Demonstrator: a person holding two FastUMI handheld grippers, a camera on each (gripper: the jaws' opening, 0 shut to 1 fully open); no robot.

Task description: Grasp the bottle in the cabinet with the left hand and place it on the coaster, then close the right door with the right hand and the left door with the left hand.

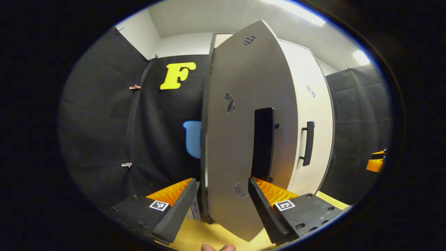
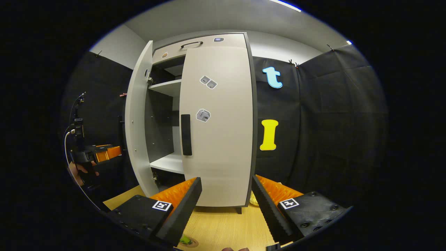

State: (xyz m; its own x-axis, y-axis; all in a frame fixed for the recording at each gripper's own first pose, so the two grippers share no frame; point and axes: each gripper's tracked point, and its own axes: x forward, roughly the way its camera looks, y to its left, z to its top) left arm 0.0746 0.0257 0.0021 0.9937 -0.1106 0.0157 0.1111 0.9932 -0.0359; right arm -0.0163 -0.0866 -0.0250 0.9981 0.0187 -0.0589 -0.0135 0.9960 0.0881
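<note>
Left gripper view: the left gripper (image 1: 223, 202) has its jaws spread wide, straddling the left door's (image 1: 240, 139) edge without clamping it; that door stands upright, half open, mid-frame. Right gripper (image 2: 226, 205) jaws gape empty below the shut right door (image 2: 217, 139).

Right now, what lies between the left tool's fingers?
In the left gripper view, the left door's free edge stands between the open left tool's fingers, untouched, its handle just right.
</note>
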